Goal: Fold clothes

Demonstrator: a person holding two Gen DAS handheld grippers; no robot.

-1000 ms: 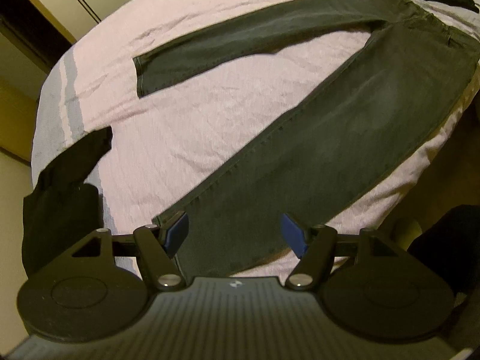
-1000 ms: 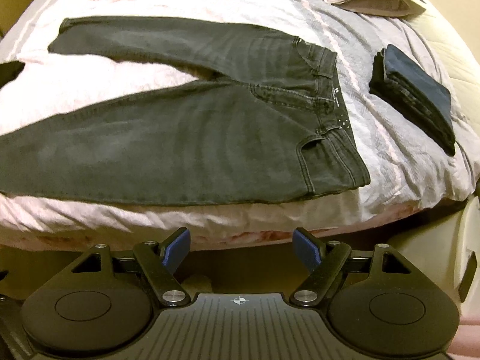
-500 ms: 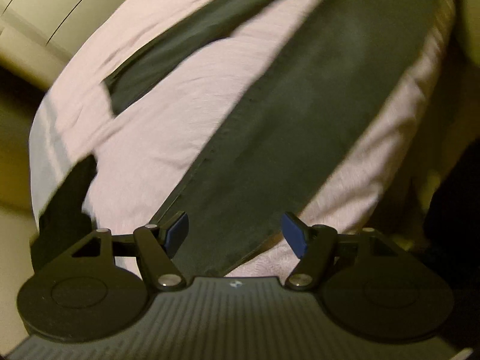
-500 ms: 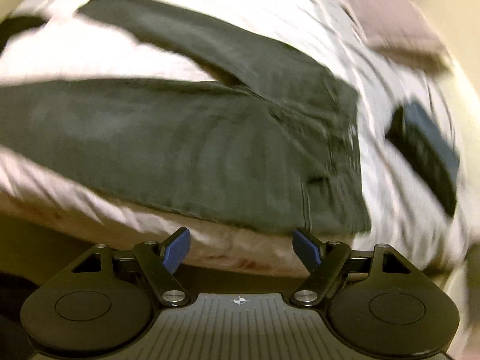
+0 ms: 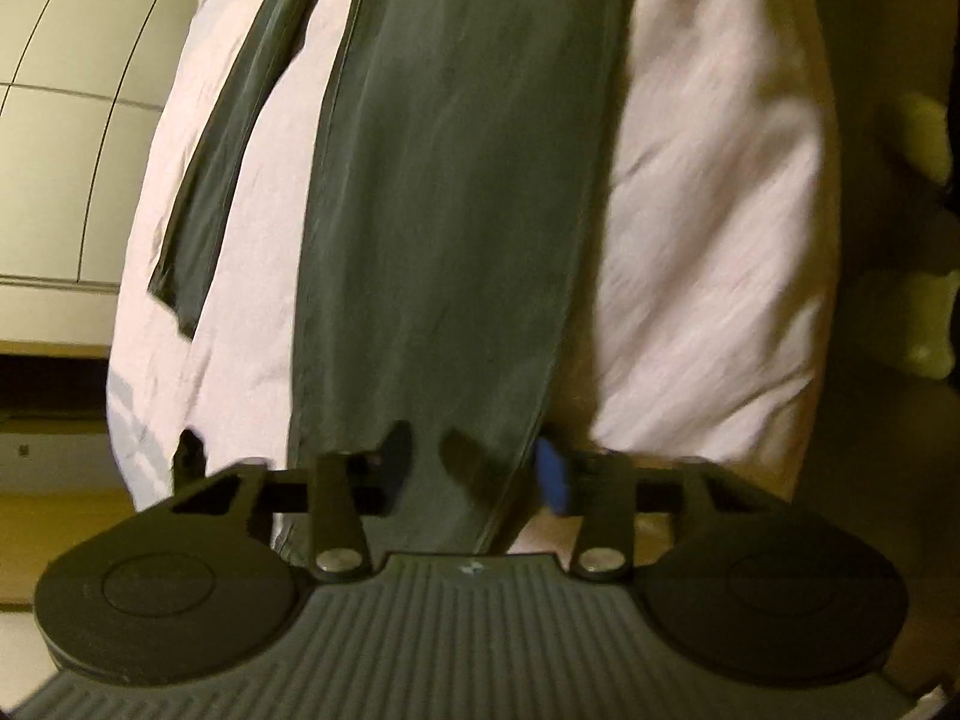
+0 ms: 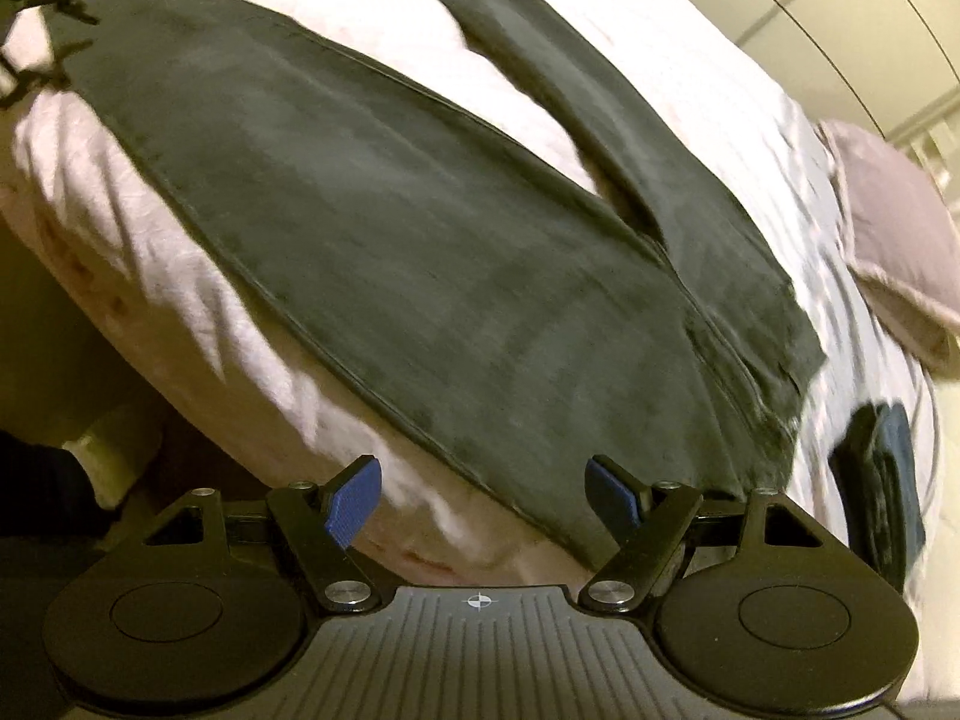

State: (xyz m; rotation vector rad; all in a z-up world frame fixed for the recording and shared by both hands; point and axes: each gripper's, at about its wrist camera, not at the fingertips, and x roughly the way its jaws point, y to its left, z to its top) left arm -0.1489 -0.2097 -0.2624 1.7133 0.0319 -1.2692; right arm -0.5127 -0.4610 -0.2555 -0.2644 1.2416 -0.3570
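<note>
Both grippers (image 5: 474,468) (image 6: 486,498) nearer jeans (image 6: 420,276)

We see dark charcoal-grey jeans (image 6: 468,276), faded paler along the middle of the nearer leg, with darker seams down the edges. Under the jeans lies a pale pink sheet (image 6: 690,60), and left of the jeans in the left wrist view it carries light grey stripes (image 5: 129,414). Right of the jeans sits a mauve pillow (image 6: 894,228), and below it a folded garment (image 6: 882,510) in black and navy. The right gripper (image 6: 486,492) is black with bright blue pads (image 6: 354,495); the left gripper (image 5: 474,468) is black too, one blue pad (image 5: 552,477) showing. The wall panels (image 5: 78,114) beyond the sheet are cream with thin dark lines.
</note>
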